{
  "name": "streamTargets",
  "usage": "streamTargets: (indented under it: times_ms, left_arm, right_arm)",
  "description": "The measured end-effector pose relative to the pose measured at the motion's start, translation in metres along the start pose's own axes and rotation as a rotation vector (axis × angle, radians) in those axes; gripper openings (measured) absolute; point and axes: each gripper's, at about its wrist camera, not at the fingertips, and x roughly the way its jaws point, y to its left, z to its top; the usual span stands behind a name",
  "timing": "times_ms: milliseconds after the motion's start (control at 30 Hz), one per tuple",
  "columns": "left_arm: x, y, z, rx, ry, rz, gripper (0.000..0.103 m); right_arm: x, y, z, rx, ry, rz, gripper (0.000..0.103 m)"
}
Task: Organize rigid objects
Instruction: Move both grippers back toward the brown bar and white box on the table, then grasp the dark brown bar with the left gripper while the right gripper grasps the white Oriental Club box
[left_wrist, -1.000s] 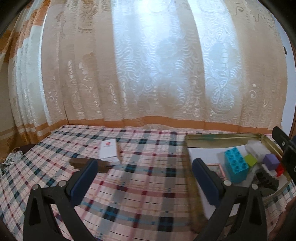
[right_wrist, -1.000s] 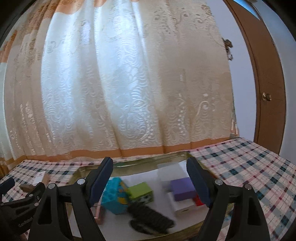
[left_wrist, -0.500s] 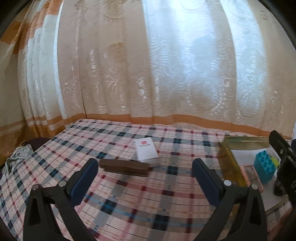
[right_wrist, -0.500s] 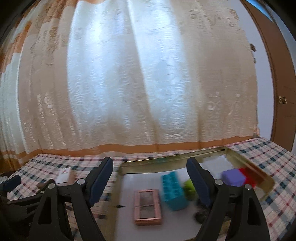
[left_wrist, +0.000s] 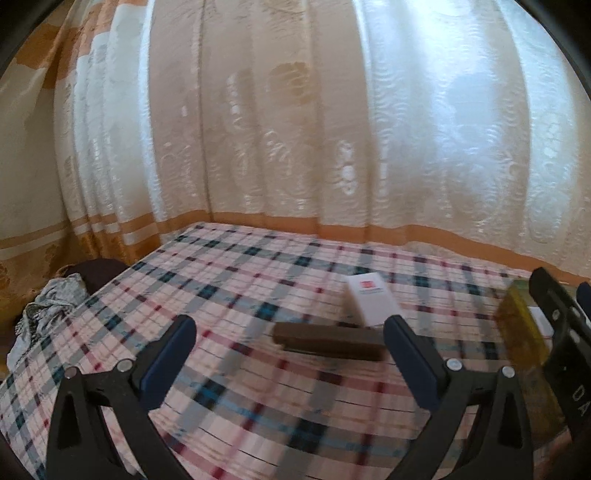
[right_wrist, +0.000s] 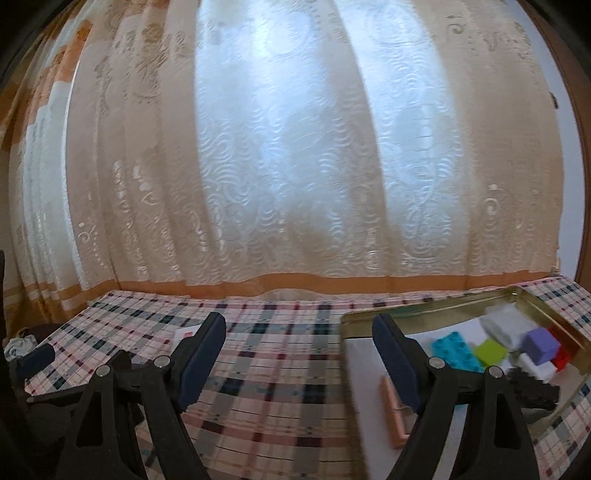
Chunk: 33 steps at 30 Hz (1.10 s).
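At the far left, beyond the table edge, a crumpled grey cloth (left_wrist: 48, 306) lies on something dark, and a cream lace curtain (left_wrist: 332, 129) with an orange hem hangs behind the whole scene. The plaid tablecloth (left_wrist: 229, 280) covers the table. The left gripper (left_wrist: 290, 345) hovers low over it with its blue-padded jaws spread wide and nothing between them. Framed in that gap, farther along the cloth, a dark brown bar (left_wrist: 328, 341) lies flat and crosswise, blurred; just behind its right end sits a white box (left_wrist: 371, 301) with a small red mark on top, and the two look to be touching or nearly so. To the right, in the left wrist view, the gold corner of the tin tray (left_wrist: 521, 332) shows at the edge, partly behind the black frame of the other tool. In the right wrist view the right gripper (right_wrist: 299, 349) also stands open and empty, over bare plaid just left of the tray's near corner. The tin tray (right_wrist: 424, 308) holds, from left to right, a pink flat frame (right_wrist: 393, 413) mostly hidden by the right finger, a teal studded brick (right_wrist: 456, 352), a lime green block (right_wrist: 491, 350), a black ridged piece (right_wrist: 532, 387) nearer the camera, a white box (right_wrist: 504, 325) at the back, a purple cube (right_wrist: 541, 345) and a red block (right_wrist: 561, 356) against the right wall.
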Motion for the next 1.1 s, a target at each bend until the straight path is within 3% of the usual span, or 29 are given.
streamTargets:
  times_ms: [200,367,533,633,700,833,900,933,1100]
  left_arm:
    - [0.019,0.029,0.006,-0.054,0.038,0.075,0.103]
    - [0.034,0.054,0.010,-0.123,0.065,0.138,0.103]
    - [0.053,0.060,0.015,-0.130,0.108,0.162,0.103]
    - [0.061,0.059,0.017,-0.111,0.126,0.153,0.103]
    - [0.064,0.062,0.019,-0.113,0.128,0.144,0.103]
    - [0.066,0.063,0.019,-0.114,0.133,0.130,0.103]
    - [0.067,0.061,0.019,-0.103,0.136,0.115,0.103]
    - [0.067,0.060,0.020,-0.095,0.136,0.114,0.103]
    - [0.066,0.053,0.020,-0.044,0.137,0.043,0.103]
  right_arm:
    - [0.022,0.030,0.001,-0.053,0.059,0.086,0.083]
    - [0.057,0.058,0.000,-0.109,0.187,0.196,0.083]
    - [0.097,0.069,-0.002,-0.093,0.320,0.256,0.081]
    - [0.119,0.080,-0.007,-0.114,0.404,0.294,0.076]
    - [0.131,0.087,-0.010,-0.128,0.459,0.317,0.063]
    - [0.152,0.099,-0.017,-0.145,0.554,0.336,0.058]
    - [0.159,0.102,-0.021,-0.161,0.595,0.315,0.050]
    - [0.158,0.103,-0.020,-0.167,0.585,0.309,0.045]
    - [0.153,0.082,-0.018,-0.108,0.573,0.240,0.044]
